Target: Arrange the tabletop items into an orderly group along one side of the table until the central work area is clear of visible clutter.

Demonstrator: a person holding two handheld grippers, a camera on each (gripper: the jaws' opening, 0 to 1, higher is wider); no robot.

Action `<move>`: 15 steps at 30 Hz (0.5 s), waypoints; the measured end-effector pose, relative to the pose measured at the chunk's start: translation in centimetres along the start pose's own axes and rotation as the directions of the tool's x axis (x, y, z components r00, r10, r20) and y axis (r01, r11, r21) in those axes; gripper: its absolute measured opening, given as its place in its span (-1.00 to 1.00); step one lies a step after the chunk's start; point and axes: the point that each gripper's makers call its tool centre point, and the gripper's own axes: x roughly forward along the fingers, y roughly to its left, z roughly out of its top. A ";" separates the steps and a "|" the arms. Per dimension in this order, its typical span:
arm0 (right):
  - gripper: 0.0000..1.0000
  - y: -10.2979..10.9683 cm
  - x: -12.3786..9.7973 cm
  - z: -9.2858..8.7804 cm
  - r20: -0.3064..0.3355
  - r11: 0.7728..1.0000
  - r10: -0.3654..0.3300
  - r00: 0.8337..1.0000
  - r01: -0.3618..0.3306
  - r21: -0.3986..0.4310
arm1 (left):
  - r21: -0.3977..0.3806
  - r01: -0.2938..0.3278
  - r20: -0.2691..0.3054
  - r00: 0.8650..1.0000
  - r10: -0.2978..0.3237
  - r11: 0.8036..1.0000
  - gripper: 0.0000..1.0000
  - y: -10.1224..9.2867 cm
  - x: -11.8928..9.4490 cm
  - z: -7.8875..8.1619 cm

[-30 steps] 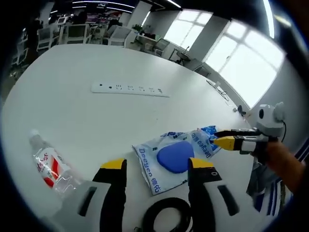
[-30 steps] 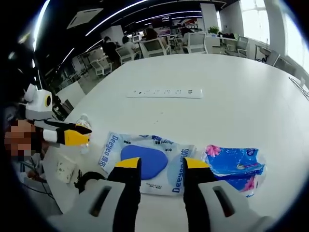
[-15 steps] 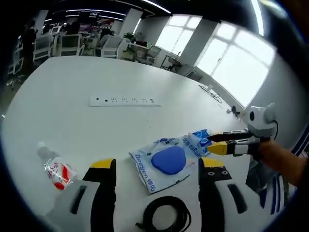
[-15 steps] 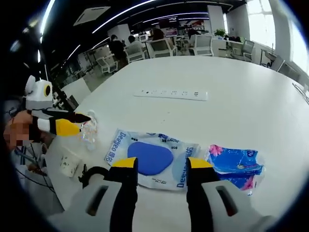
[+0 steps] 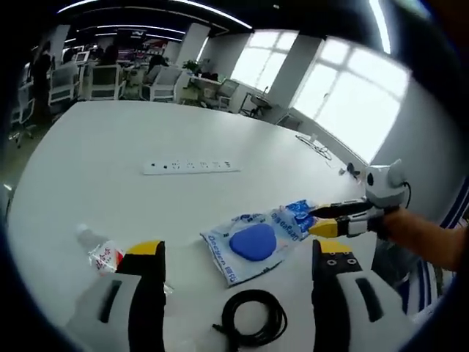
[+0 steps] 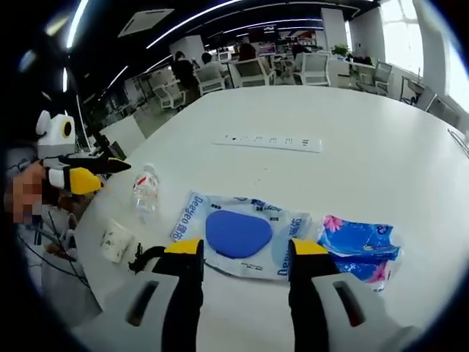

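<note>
1. In the left gripper view we see the left hand-held gripper [image 5: 233,258] rising from the bottom edge, its yellow-tipped jaws spread wide apart and holding nothing.
2. Between those jaws, low in the frame, lies a coiled black cable [image 5: 253,326] on the white surface [image 5: 110,147].
3. Just above the cable, at frame centre, sits a wet-wipes pack [image 5: 251,243] with a blue oval lid, and at its upper right corner a blue tissue pack [image 5: 298,212].
4. A small water bottle [image 5: 101,251] lies at lower left, beside the left jaw; a white power strip [image 5: 191,166] stretches across the surface above centre.
5. In the right gripper view we see the right hand-held gripper [image 6: 246,251], its jaws parted and empty, hanging over the near edge of the wet-wipes pack [image 6: 241,234].
6. The tissue pack [image 6: 361,245] lies at right, just beside the wipes; the bottle [image 6: 145,192] stands upright at left, a small white cup-like item [image 6: 116,241] below it near the cable [image 6: 146,258].
7. The power strip [image 6: 273,141] lies well apart, in the upper middle.
</note>
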 end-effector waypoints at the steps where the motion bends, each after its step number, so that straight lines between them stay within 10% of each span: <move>1: -0.09 0.1 -0.1 0.0 -0.002 1.000 0.004 1.000 -0.004 -0.001 | -0.001 0.005 0.003 1.000 -0.005 1.000 0.68 -0.1 -0.4 0.0; 15: -0.01 1.6 -1.1 0.4 -0.006 0.998 0.038 0.999 -0.038 -0.042 | 0.005 0.010 0.036 0.999 -0.010 1.000 0.75 -0.1 -4.4 0.2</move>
